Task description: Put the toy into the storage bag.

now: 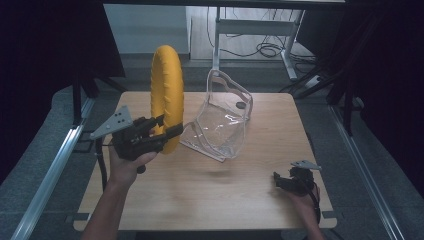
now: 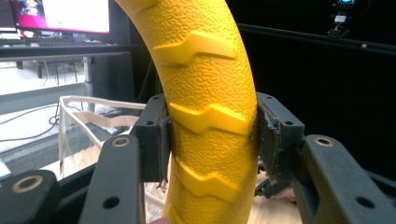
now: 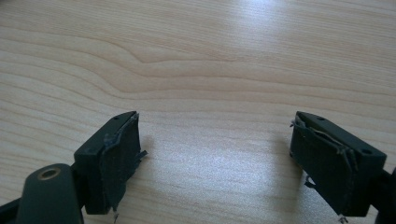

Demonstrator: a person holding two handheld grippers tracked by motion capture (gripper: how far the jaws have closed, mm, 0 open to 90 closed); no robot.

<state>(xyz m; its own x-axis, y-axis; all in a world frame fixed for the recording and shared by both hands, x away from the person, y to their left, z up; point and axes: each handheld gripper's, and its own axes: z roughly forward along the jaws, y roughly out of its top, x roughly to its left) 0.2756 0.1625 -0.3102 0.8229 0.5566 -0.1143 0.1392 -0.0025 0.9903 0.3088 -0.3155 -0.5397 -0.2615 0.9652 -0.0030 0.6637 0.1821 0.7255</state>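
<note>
Our left claw [image 1: 167, 131] clamps the upright yellow ring [image 1: 167, 95] above the desk [image 1: 200, 200], beside a clear bag [image 1: 222, 120]. It looks light, foam-soft and grippy, so we judge the ribbed rim the best hold; our right claw [image 3: 215, 163] rests agape on the desk.

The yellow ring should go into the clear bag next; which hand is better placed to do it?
Probably the left. Its claw is shut on the yellow ring, held upright right beside the clear bag. The right claw is open with nothing between its jaws, low over the table near its front right corner.
</note>
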